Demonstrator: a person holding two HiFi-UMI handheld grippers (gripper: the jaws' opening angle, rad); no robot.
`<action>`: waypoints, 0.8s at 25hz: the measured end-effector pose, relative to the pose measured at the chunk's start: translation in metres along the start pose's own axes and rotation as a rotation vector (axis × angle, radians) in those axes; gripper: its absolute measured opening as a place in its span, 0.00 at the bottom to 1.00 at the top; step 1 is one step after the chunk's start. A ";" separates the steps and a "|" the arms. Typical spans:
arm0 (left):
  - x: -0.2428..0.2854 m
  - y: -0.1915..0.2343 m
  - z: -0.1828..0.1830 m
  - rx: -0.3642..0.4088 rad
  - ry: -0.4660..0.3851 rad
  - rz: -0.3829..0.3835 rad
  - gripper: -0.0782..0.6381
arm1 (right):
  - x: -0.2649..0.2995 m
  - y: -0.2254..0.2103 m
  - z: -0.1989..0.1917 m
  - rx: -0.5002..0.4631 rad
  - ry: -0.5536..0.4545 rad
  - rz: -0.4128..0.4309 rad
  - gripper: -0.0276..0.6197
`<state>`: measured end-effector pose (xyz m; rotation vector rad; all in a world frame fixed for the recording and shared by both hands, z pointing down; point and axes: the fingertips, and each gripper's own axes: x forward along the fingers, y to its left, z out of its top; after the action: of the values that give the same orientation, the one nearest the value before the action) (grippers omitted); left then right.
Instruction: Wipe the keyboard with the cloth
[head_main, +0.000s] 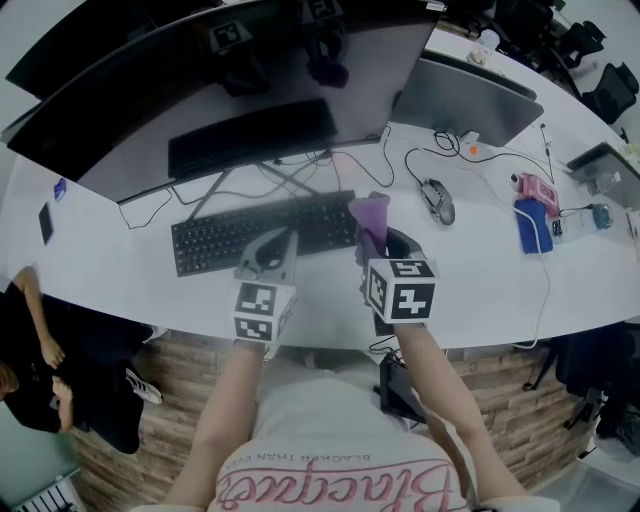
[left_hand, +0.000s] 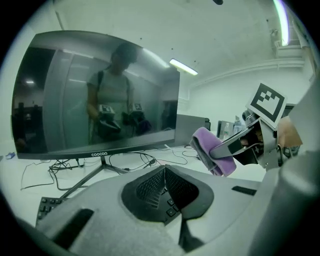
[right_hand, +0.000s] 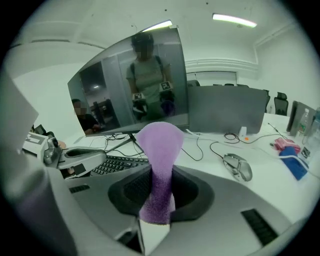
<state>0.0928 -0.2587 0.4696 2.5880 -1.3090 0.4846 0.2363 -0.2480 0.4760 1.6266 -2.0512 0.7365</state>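
The black keyboard (head_main: 230, 236) lies on the white desk under the big monitor (head_main: 220, 90). My right gripper (head_main: 372, 238) hovers over the keyboard's right end, shut on a purple cloth (head_main: 368, 218) that sticks up from its jaws. In the right gripper view the cloth (right_hand: 159, 165) stands between the pads, with the keyboard (right_hand: 120, 164) to the left. My left gripper (head_main: 278, 243) hangs over the keyboard's middle, its jaws shut with nothing in them. In the left gripper view the pads (left_hand: 152, 187) meet in a ridge, and the cloth (left_hand: 212, 152) shows to the right.
A grey mouse (head_main: 437, 200) sits right of the keyboard with cables around it. Behind it is a closed grey laptop (head_main: 470, 98). A blue pouch (head_main: 533, 225) and a pink item (head_main: 541, 190) lie far right. A seated person (head_main: 40, 370) is at the lower left.
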 end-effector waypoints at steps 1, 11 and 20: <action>-0.006 0.002 0.005 0.001 -0.015 0.000 0.12 | -0.003 0.010 0.004 -0.006 -0.016 0.005 0.18; -0.066 0.029 0.041 0.037 -0.145 -0.011 0.12 | -0.040 0.101 0.035 -0.046 -0.179 0.041 0.18; -0.130 0.040 0.066 0.090 -0.288 -0.039 0.12 | -0.073 0.177 0.051 -0.109 -0.365 0.069 0.18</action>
<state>0.0013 -0.2073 0.3604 2.8350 -1.3449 0.1713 0.0804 -0.1946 0.3654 1.7362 -2.3613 0.3591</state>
